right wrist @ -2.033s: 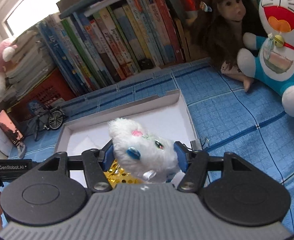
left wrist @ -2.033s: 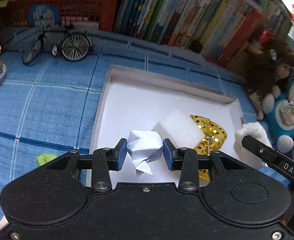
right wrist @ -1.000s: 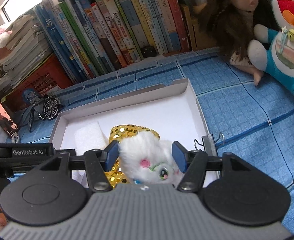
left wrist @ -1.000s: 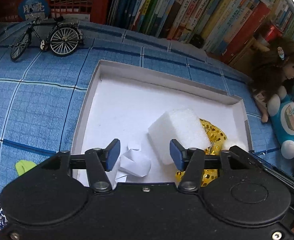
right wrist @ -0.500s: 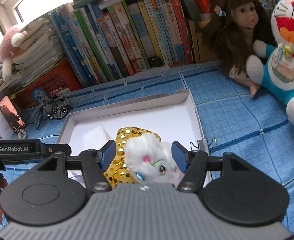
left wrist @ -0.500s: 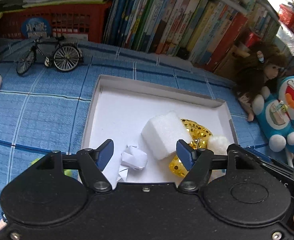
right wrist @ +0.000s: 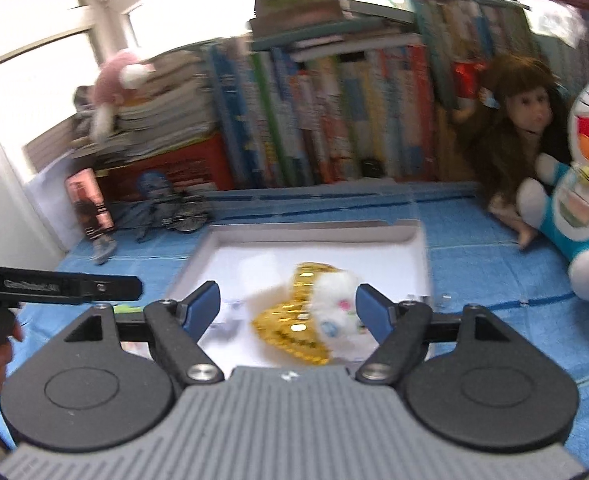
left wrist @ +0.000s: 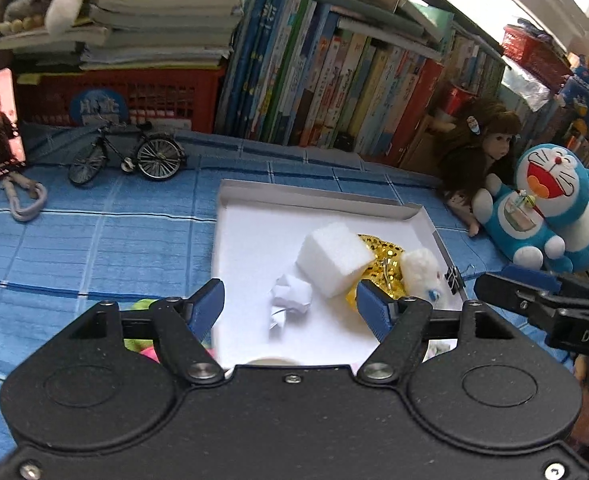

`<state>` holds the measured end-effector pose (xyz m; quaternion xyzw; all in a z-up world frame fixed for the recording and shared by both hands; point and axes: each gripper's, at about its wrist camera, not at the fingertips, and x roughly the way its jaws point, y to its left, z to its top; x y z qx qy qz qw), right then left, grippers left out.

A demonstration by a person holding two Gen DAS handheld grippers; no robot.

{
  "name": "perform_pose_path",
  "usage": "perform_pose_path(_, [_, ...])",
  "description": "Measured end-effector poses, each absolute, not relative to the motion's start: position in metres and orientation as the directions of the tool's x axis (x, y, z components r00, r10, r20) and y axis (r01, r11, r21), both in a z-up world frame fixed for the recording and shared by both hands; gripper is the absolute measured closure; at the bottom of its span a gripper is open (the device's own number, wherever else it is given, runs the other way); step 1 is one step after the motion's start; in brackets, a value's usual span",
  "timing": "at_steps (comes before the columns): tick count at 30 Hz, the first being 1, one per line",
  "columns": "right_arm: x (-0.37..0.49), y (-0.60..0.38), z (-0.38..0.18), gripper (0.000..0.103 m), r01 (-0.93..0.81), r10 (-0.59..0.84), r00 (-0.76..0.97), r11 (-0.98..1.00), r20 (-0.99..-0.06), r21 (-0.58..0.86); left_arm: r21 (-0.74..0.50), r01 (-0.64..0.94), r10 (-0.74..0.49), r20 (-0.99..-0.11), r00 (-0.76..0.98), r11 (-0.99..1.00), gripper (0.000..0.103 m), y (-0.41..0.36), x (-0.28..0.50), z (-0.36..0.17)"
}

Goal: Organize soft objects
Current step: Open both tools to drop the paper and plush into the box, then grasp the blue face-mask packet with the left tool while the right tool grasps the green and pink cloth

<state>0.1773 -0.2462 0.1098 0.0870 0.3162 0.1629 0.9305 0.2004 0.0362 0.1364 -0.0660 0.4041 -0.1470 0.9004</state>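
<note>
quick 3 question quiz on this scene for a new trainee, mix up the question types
1. True or false: the white foam block lies inside the white box.
2. Multiple choice: the crumpled paper is A) clamped in the left gripper, B) lying loose on the box floor, C) out on the blue cloth.
3. Fill in: the white plush toy lies against the gold ______ pouch.

Key: 1 true; 2 B; 3 sequinned.
</note>
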Motion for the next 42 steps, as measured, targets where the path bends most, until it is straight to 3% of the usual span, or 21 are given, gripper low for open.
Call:
perform_pose_path(15, [0.198, -0.139, 0.129, 0.017, -0.403, 0.487, 0.624, 0.871, -0.612, 0.282, -0.345, 0.062, -0.277, -0.622, 0.732, 0.937, 0.025, 0.152, 0.103, 0.112])
perform_pose_path(19, [0.206, -0.106, 0.122, 0.017, -0.439, 0.506, 0.579, 0.854, -0.639, 0.278, -0.317, 0.054, -0.248, -0.616, 0.747, 0.947, 0.025, 0.163, 0.077, 0.092])
perform_pose_path(25, [0.214, -0.065, 0.111, 0.017, -0.486, 0.499, 0.531, 0.842, -0.685, 0.236, -0.320, 0.133, -0.313, -0.620, 0.720, 0.938, 0.029, 0.158, 0.055, 0.063])
perform_pose_path(35, [0.236, -0.029, 0.081, 0.016, -0.479, 0.428, 0.480, 0.859, -0.766, 0.180, -0.123, 0.142, -0.188, -0.612, 0.768, 0.982, 0.027, 0.138, 0.058, 0.030])
perform_pose_path(42, [0.245, -0.015, 0.069, 0.016, -0.474, 0.399, 0.443, 0.864, -0.802, 0.168, -0.177, 0.193, -0.259, -0.546, 0.797, 0.965, 0.018, 0.145, 0.066, 0.028])
